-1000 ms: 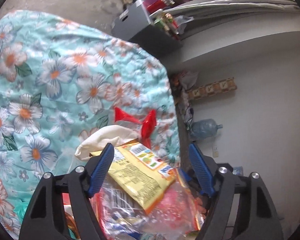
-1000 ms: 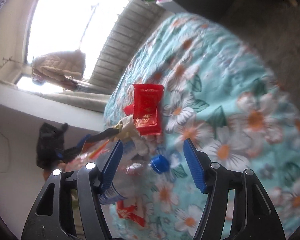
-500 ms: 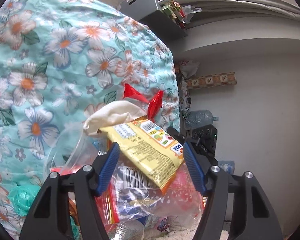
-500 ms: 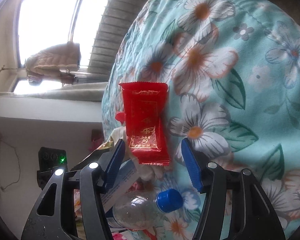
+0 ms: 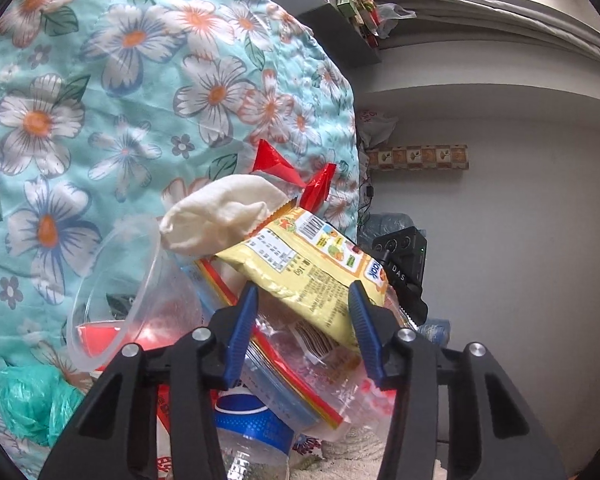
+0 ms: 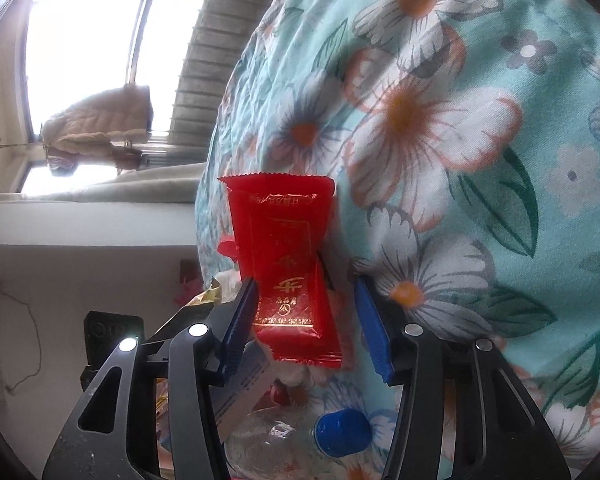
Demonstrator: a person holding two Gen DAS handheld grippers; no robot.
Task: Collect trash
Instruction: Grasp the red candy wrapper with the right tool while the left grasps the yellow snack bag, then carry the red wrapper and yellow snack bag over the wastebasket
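Gathering step: right gripper, jaws spread around the shiny red foil wrapper, likely closes next; left gripper, jaws spread, straddles the yellow plastic snack packet at twelve o'clock.

Both wrist views close, sharing red wrapper

Bottle btm cut off.
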